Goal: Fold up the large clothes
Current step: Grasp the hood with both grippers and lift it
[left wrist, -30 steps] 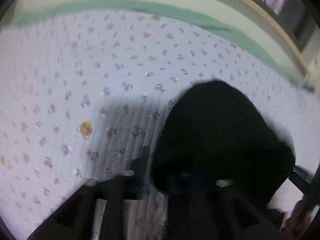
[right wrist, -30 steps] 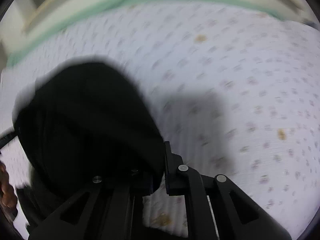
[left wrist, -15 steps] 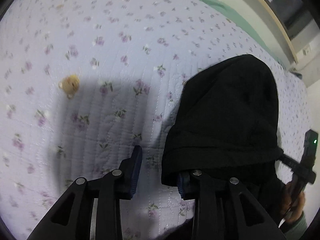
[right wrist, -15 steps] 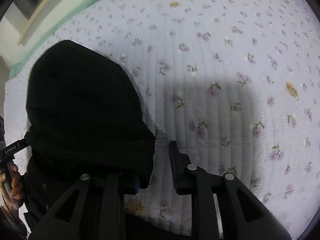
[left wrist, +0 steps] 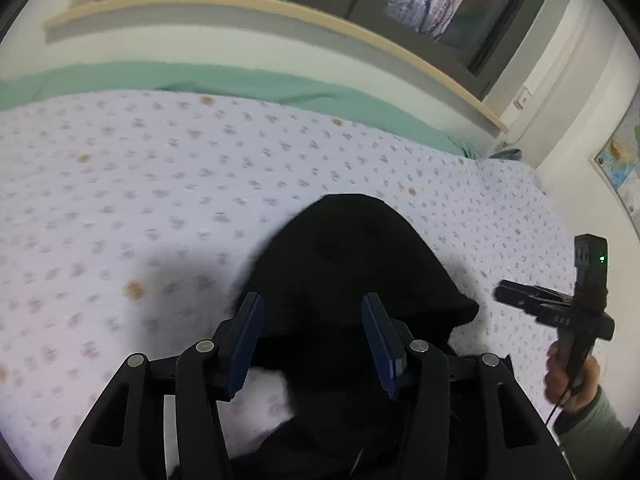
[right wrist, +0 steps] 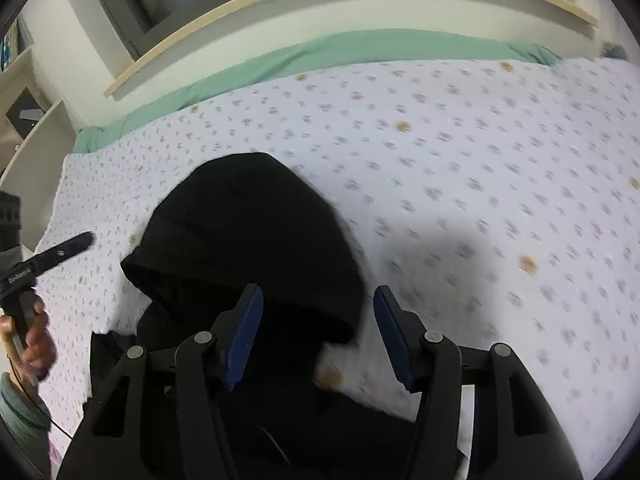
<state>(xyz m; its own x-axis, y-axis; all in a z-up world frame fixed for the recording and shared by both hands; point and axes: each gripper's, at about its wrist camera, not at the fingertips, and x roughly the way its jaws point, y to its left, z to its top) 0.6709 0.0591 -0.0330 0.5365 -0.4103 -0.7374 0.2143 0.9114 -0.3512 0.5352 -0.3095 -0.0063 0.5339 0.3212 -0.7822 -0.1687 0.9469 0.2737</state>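
Observation:
A black hooded garment [left wrist: 352, 264] lies on the floral quilt [left wrist: 160, 184], its hood spread flat and pointing away from me. My left gripper [left wrist: 312, 340] hovers over the hood's near edge with its jaws opening; the cloth lies under the gap and the blue pads [left wrist: 250, 344] do not press it. In the right wrist view the same garment [right wrist: 248, 232] sits left of centre. My right gripper [right wrist: 318, 332] hangs above the hood's right edge, jaws opening, pads clear of the cloth. Each view shows the other gripper [left wrist: 504, 294] [right wrist: 86, 238] held in a hand at the side.
The quilt [right wrist: 480, 160] covers a bed with a green sheet [left wrist: 240, 80] along its far edge. Behind that runs a wooden window sill [left wrist: 280, 12]. A white shelf [right wrist: 36, 140] stands at the bed's left end and a wall poster [left wrist: 624, 160] hangs at the right.
Both grippers went from shut on the hood's edge to open, letting it go. They then rose and drew back, so the hood now lies flat on the quilt.

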